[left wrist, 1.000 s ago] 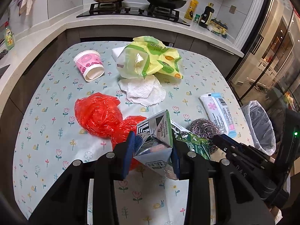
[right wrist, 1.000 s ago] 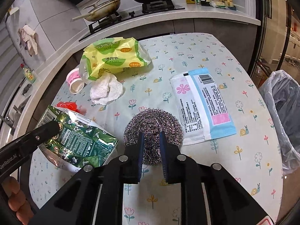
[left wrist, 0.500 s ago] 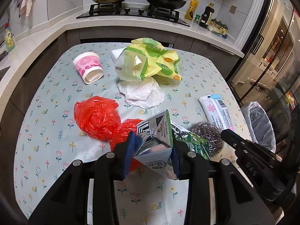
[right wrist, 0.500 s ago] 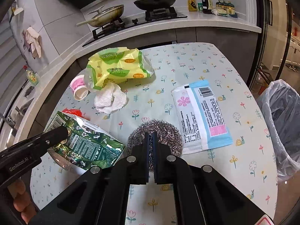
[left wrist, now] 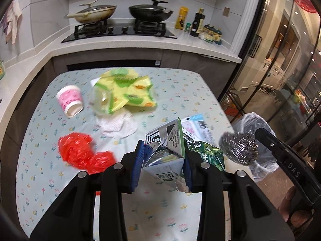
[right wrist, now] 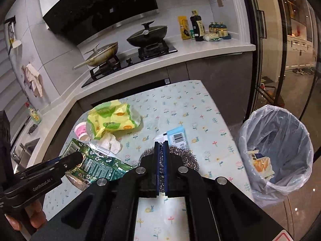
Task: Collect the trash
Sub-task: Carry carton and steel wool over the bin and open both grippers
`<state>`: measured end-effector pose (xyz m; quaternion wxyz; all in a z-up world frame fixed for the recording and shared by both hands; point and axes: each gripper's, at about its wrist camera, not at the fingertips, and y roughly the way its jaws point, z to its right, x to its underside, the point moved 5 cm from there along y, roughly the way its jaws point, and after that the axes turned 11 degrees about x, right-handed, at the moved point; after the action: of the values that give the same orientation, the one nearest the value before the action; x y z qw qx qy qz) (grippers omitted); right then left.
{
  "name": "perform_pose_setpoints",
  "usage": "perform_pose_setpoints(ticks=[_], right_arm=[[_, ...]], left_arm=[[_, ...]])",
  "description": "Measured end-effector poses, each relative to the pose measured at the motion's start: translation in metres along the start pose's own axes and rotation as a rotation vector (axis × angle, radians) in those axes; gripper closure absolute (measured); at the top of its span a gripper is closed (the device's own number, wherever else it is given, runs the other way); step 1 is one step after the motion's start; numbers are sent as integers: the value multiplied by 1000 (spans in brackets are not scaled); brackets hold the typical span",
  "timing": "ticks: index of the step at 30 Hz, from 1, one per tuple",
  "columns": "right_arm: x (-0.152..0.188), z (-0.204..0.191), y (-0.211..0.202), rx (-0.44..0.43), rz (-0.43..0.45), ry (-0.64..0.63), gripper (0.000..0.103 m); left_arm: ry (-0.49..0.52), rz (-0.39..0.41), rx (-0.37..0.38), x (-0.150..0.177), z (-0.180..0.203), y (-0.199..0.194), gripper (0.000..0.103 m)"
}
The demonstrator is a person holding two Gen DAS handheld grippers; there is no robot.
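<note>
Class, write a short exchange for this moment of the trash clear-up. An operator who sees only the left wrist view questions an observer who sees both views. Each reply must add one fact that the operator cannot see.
Operator: My left gripper is clamped on the carton. The scourer hides the bin. Is anything in it?
Observer: Yes. The lined bin stands beside the table, and a few paper scraps lie at its bottom.
Operator: How is the scourer held?
Observer: The right gripper is shut on the steel scourer, and the mesh is squeezed thin between its pads.
</note>
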<state>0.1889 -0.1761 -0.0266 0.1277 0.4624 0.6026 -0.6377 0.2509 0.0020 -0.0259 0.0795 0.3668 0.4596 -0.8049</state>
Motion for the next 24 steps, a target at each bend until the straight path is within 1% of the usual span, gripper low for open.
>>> perform_pose_setpoints(ticks=[7, 15, 19, 24], right_arm=[[-21, 81, -12, 110, 47, 80, 99], [-23, 171, -4, 229, 33, 173, 99], [-20, 200, 1, 270, 20, 200, 99], [-17, 228, 12, 298, -4, 235, 99]], left_arm=[[74, -6, 69, -20, 68, 29, 69], [159, -42, 169, -32, 156, 82, 69], [185, -70, 200, -36, 187, 111, 69], [213, -112, 221, -34, 221, 144, 69]])
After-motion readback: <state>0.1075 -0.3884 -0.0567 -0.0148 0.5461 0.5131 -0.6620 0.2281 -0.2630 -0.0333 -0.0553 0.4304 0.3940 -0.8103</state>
